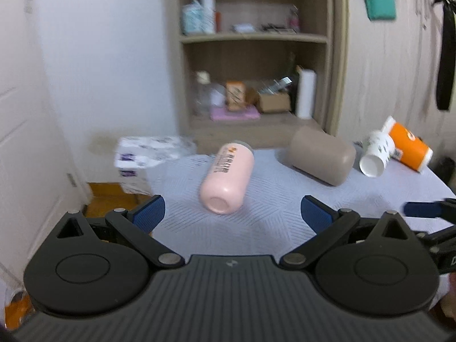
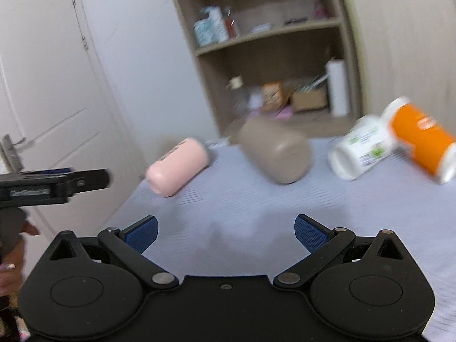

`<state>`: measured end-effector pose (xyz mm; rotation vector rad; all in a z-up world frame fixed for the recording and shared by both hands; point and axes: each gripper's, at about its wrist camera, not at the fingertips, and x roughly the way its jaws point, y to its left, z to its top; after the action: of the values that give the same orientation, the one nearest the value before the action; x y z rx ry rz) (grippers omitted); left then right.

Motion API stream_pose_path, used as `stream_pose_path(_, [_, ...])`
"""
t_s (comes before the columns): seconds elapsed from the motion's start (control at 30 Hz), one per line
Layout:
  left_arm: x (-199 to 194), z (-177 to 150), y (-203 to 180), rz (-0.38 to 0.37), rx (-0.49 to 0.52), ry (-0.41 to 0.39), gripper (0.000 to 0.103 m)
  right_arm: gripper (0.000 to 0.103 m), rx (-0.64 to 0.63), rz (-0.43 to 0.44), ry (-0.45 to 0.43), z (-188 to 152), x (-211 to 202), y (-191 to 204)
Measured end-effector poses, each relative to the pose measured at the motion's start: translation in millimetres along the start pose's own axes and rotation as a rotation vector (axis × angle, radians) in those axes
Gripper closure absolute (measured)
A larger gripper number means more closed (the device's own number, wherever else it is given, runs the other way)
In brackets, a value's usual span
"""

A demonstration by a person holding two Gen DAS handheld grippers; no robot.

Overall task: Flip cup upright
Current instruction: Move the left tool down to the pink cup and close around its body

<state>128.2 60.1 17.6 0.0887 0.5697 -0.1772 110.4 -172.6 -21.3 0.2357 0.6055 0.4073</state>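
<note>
Several cups lie on their sides on a table with a light lavender cloth [image 1: 256, 228]. A pink cup [image 1: 226, 181] lies just ahead of my left gripper [image 1: 232, 213], base toward me; it also shows in the right wrist view [image 2: 178, 165]. A taupe cup [image 1: 320, 155] [image 2: 278, 154], a white patterned cup [image 1: 376, 156] [image 2: 360, 149] and an orange cup [image 1: 409, 149] [image 2: 421, 144] lie farther right. My left gripper is open and empty. My right gripper [image 2: 225, 232] is open and empty, short of the cups.
A wooden shelf unit [image 1: 253, 57] with bottles and boxes stands behind the table. A white door [image 2: 42, 99] is at the left. A wrapped pack [image 1: 142, 156] sits off the table's left far corner. The table's left edge drops to a wooden floor [image 1: 111, 196].
</note>
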Motion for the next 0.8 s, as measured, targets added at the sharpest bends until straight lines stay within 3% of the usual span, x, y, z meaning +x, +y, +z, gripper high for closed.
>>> stream_pose_path(0.27, [63.1,38.0,18.5,-0.129,0.071,0.150,0.000,0.000,0.029,0.058,0.089,14.9,50.4,18.3])
stream_pose_path(0.43, [99.9,56.5,44.8,-0.293,-0.009,0.332,0.000,0.000,0.058,0.092,0.138,17.9,63.8,26.6])
stream_pose_path(0.8, [151.2,78.2,52.3,-0.321,0.101,0.440,0.004,0.000,0.046,0.072,0.140,21.5,76.1,32.9])
